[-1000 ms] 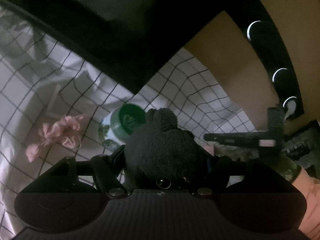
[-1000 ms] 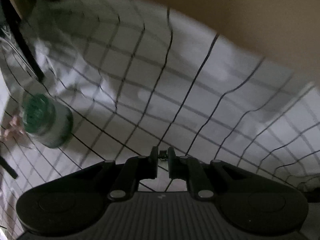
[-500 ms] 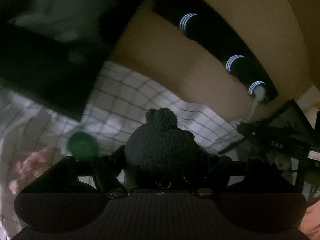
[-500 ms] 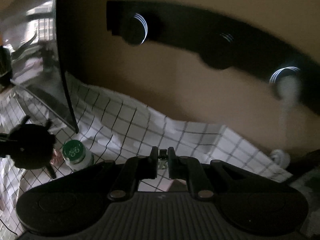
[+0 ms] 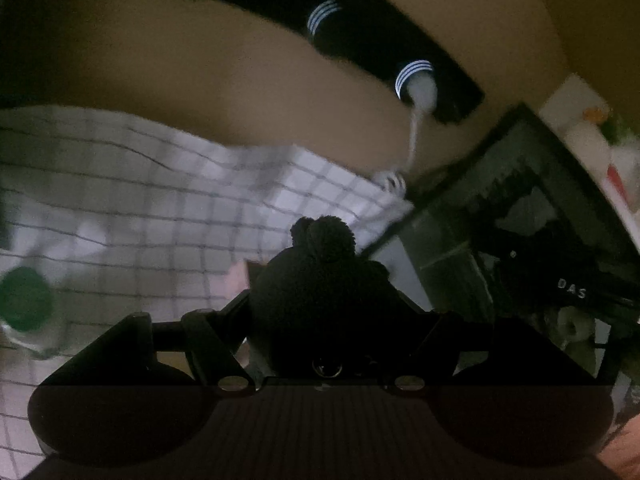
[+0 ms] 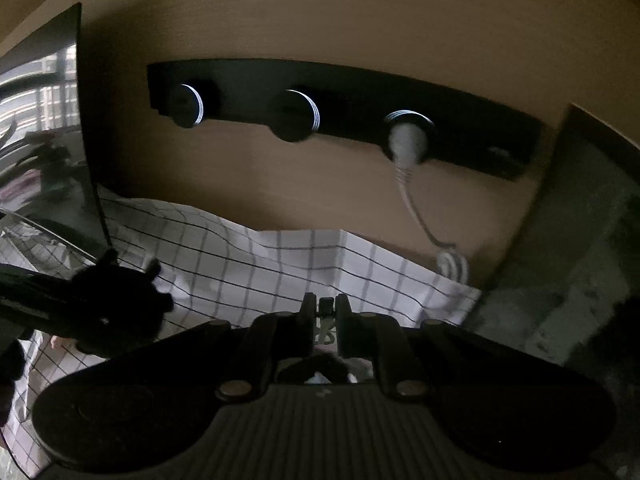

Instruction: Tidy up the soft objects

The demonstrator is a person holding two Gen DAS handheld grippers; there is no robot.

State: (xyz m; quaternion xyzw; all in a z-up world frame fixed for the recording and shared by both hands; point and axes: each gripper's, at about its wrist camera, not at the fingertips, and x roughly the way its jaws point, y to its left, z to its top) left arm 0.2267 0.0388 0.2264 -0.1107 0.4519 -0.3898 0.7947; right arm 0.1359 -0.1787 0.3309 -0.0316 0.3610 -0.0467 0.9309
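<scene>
The left tool (image 5: 324, 308) is gripping a black plush (image 5: 320, 280) above the checked cloth (image 5: 160, 208), needing firm hold; the right tool (image 6: 323, 312) is clenched, seemingly empty.

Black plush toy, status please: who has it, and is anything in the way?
Left gripper shut on black plush toy, lifted above checked cloth. Right gripper jaws shut, nothing visibly held. Green-capped bottle off aside, nothing blocking.

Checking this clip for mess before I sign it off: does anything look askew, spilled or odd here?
Two things. A green-capped bottle seems to lie on its side on the rumpled checked cloth, though blur leaves that unsure. The left gripper holds a black plush toy; the right gripper is shut.
</scene>
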